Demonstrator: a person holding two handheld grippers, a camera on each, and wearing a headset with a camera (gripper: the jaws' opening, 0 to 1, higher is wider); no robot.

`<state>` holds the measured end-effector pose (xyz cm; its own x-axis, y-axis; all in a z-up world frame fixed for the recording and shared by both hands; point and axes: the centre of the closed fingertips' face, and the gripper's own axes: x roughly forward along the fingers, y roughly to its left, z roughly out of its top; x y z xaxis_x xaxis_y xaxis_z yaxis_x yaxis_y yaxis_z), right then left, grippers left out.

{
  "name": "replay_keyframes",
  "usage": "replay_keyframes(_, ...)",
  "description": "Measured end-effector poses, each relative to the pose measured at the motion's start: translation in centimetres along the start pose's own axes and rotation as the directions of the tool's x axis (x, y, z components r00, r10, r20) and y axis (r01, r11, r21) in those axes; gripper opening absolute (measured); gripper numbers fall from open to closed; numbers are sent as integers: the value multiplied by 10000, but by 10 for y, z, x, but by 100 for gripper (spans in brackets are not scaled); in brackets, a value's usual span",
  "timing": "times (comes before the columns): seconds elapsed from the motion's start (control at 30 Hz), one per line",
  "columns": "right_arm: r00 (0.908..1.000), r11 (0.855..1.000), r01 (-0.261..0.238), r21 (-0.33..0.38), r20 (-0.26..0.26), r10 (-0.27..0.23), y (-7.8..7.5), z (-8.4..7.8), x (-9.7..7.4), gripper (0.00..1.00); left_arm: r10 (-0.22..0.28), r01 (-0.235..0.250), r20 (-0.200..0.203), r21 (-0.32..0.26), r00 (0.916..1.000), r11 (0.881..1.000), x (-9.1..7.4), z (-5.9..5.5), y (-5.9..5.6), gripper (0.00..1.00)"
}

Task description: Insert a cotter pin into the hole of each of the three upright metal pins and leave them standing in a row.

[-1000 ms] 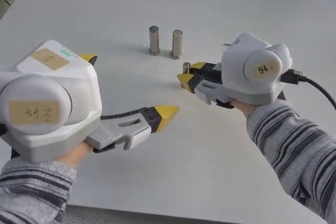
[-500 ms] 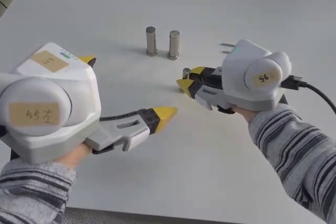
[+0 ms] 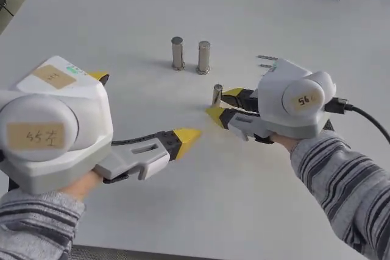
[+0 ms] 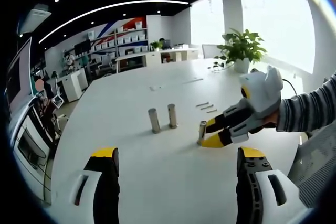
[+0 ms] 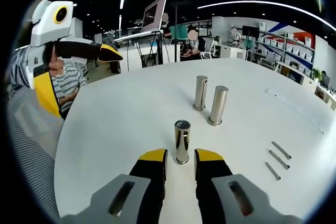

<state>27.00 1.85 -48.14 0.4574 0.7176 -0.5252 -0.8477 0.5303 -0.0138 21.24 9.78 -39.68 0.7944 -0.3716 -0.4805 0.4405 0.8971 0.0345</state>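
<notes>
On the near left of the white table (image 3: pixel 122 16), the left gripper (image 3: pixel 143 106) hovers with its yellow-tipped jaws spread wide and nothing between them. Farther back, near the middle, two upright metal pins (image 3: pixel 177 53) (image 3: pixel 203 57) stand just beside each other without touching. The third metal pin (image 3: pixel 217 94) stands upright nearer and a little to the right, out of line with that pair. In the right gripper view it sits between the tips of the right gripper (image 3: pixel 223 103), whose jaws are parted narrowly, with a sliver of gap on either side of the pin. Beyond that gripper, at the far right, three cotter pins (image 5: pixel 275 161) lie flat on the table, close together and not yet inserted.

The upright pins look like solid polished steel: stiff, heavy for their size and likely slippery, and on such a narrow foot they probably topple easily. A hold low or at mid-body seems best, leaving the top free; the hole itself is too small to make out. The cotter pins look thin and light, probably awkward to lift off the flat surface.
</notes>
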Motion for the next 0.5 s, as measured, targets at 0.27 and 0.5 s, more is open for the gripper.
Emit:
replay_keyframes(0.27, 9996, 9999, 72, 143, -271, -68, -12, -7, -22, 22, 18, -18, 101, 26, 9999, 10000, -3, 4, -1, 93)
replay_keyframes(0.5, 9971, 9947, 380, 958, -695, -314, -41, -4, -46, 23, 44, -43, 151, -44, 9999, 10000, -5, 4, -3, 93)
